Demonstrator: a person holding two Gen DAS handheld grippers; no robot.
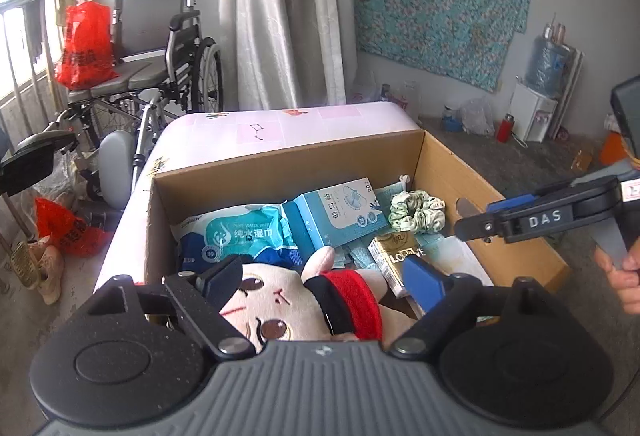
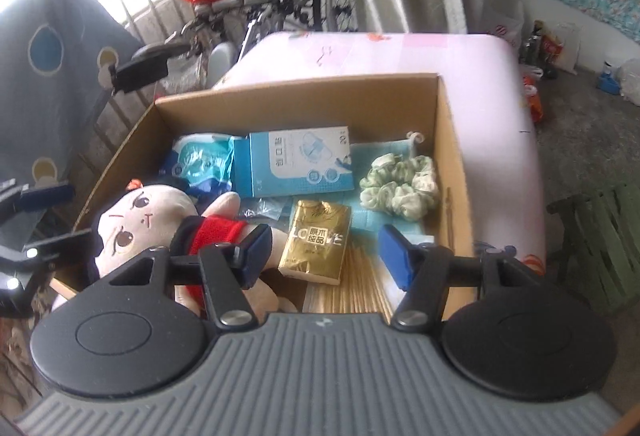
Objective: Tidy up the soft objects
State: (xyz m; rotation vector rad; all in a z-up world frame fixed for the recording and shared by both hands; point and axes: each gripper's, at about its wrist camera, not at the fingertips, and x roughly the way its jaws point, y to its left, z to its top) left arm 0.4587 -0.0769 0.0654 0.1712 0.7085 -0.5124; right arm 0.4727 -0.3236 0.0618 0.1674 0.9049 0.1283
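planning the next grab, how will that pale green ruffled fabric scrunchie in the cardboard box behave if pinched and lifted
The pale green ruffled fabric scrunchie looks gathered and puffy, so it will likely squash flat between the pads and droop as a floppy loop. It seems light for its size. Its matte cloth probably grips rather than slips, and lying flat on the blue cloth, it should not roll.

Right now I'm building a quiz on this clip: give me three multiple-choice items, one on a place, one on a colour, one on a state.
1. The green scrunchie lies: A in the cardboard box; B on the wheelchair; C on the floor.
2. The plush doll wears a band of: A yellow; B red; C green.
3. The right gripper fingers are: A shut on the doll; B shut on the tissue pack; C open.

A: it rests near the box's right wall. B: red cloth wraps its body. C: nothing is pinched between them.
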